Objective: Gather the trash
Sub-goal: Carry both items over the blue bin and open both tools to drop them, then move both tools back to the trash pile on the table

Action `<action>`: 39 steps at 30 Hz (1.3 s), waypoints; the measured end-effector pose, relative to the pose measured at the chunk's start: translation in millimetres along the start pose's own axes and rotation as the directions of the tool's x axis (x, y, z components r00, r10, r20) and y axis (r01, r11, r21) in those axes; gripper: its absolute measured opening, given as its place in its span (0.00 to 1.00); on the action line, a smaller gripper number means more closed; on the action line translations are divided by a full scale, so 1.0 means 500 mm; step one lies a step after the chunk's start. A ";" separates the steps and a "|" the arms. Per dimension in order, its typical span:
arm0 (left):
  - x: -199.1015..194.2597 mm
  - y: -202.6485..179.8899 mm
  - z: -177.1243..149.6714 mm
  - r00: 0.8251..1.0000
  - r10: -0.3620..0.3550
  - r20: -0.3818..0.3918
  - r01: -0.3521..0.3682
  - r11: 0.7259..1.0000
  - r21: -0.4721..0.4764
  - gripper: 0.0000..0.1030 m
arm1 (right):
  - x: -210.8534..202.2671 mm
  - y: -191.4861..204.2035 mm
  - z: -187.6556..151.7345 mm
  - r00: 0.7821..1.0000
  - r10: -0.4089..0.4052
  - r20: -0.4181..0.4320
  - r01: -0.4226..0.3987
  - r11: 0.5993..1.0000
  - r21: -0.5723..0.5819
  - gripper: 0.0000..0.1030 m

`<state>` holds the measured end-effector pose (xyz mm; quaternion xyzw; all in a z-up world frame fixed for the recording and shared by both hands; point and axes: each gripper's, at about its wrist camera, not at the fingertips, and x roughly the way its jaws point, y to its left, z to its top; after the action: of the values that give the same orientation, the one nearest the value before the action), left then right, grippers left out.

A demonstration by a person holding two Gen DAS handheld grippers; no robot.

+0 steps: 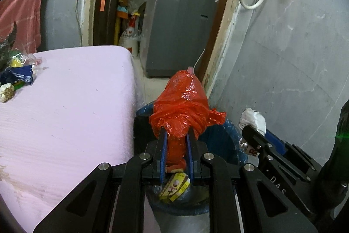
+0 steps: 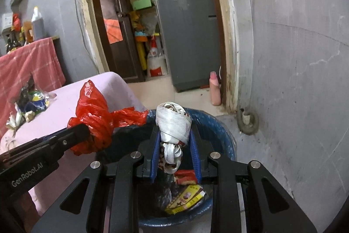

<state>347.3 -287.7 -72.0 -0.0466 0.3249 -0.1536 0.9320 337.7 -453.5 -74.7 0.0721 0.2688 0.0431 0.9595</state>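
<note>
A table under a pink cloth (image 1: 72, 106) is filling the left side of the scene, and a heap of leftover trash (image 1: 16, 75), including a blue wrapper and clear plastic, is lying at its far left. Beyond the table's far end a doorway is opening onto a storeroom where a grey appliance (image 1: 176, 27) is standing on the floor, with a pink bottle (image 2: 214, 88) standing just beside the door frame. A red-pink towel (image 2: 28, 64) is hanging over a cabinet at the far left.

A blue-lined trash bin (image 2: 220, 130) is sitting on the floor just right of the table, below both grippers. A yellow printed packet (image 2: 187, 198) and a red wrapper (image 2: 185, 176) are lying inside it.

The left gripper (image 1: 175, 145) is hanging over the bin's left rim, its blue pads pinching the twisted neck of a crumpled red plastic bag (image 1: 183, 102), whose bulk is bulging beyond the fingertips. The right gripper (image 2: 175, 145) is hovering above the bin's opening, its jaws closing on a scrunched silvery-white wrapper (image 2: 173, 123) with brown print, the wad sticking out past the fingertips and a tail dangling between the pads. The two grippers are sitting near one another, left one nearer the table.
</note>
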 end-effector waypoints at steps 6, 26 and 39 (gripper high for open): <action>0.009 -0.011 -0.005 1.000 0.003 -0.012 -0.003 1.000 0.017 0.14 | 0.010 -0.008 0.004 1.000 -0.001 -0.018 0.001 1.000 0.012 0.28; -0.026 0.022 0.013 0.998 0.000 0.059 0.002 0.999 -0.045 0.30 | -0.015 -0.022 0.021 0.999 -0.008 0.031 0.007 0.999 0.037 0.42; -0.137 0.069 0.047 0.974 0.077 0.212 -0.062 0.995 -0.077 0.77 | -0.103 0.028 0.073 0.980 -0.014 0.200 0.011 1.000 0.017 0.84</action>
<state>320.3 -233.7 -19.4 -0.0840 0.2290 -0.1035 0.9642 312.4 -450.1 -15.4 0.0818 0.1717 0.0274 0.9814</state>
